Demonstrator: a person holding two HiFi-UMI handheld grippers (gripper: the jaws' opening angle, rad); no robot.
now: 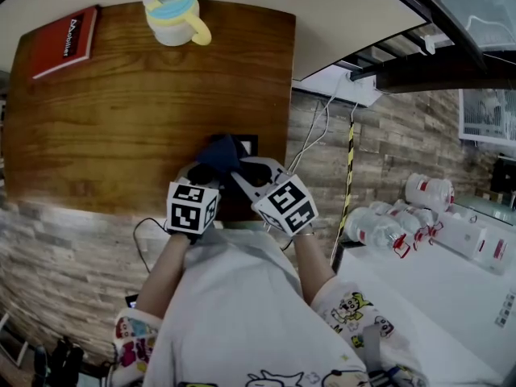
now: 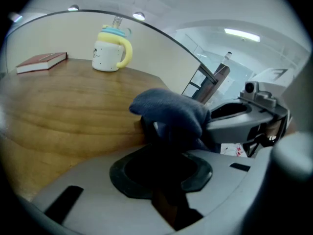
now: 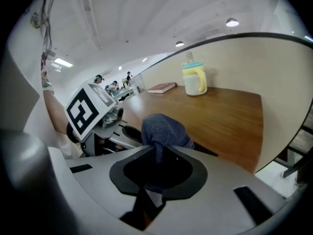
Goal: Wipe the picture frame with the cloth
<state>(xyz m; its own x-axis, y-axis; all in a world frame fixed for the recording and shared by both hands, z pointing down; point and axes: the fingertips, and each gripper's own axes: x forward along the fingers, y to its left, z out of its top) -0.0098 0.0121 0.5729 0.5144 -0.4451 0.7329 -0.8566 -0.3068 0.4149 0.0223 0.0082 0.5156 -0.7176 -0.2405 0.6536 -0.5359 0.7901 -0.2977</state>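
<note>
While the left gripper point(image 1: 208, 170) clamps the one dark picture frame point(image 1: 247, 144), the right gripper point(image 1: 239, 172) pinches the one blue cloth point(image 1: 221, 153) over it. Well ahead of both, one red book point(image 1: 66, 42) and one cup point(image 1: 173, 12) share the wooden table point(image 1: 121, 119), with stone-look floor point(image 1: 48, 248) beside.

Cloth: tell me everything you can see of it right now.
The cloth is a blue-grey, knit-looking rag, bunched into a rounded wad. The right gripper pinches its lower fold. The wad rests on the dark picture frame, held by the left gripper, at the near edge of the wooden table.
</note>
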